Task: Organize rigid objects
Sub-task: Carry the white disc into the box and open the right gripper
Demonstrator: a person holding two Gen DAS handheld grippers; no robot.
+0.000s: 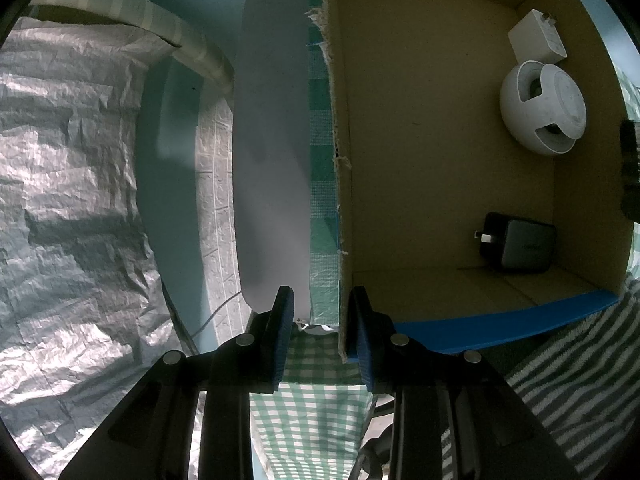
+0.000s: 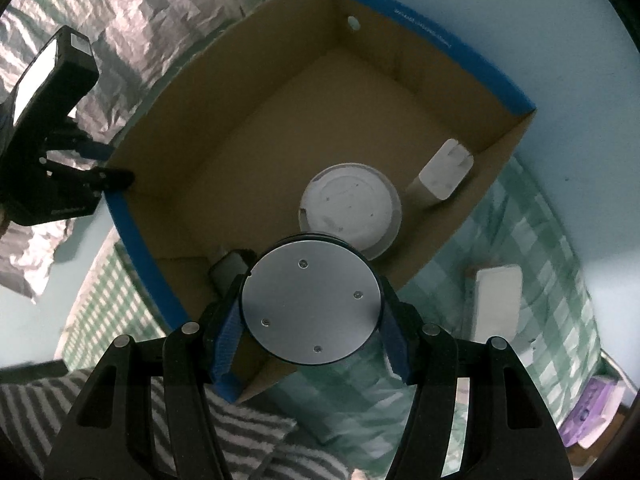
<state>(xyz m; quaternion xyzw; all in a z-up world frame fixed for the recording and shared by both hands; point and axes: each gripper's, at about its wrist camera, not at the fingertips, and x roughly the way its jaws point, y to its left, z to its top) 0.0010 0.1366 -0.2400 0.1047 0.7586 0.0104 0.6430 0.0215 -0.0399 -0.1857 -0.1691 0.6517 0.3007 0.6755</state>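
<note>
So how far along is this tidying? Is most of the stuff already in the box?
Three things already sit in the cardboard box: a white plug adapter, a round white gadget and a dark charger. The right gripper holds a round metal-faced puck above the box, ready to go in. The left gripper straddles the box's wall. A white block is left on the checked cloth.

The left wrist view sits low and close at one wall of the cardboard box (image 1: 440, 160), looking along it and into the box. The right wrist view hangs above the near corner of the box (image 2: 304, 128), facing down into it, close. Both take in the box floor, the white round device (image 1: 542, 108) (image 2: 352, 208) and the white charger (image 1: 538, 38) (image 2: 444, 176).
</note>
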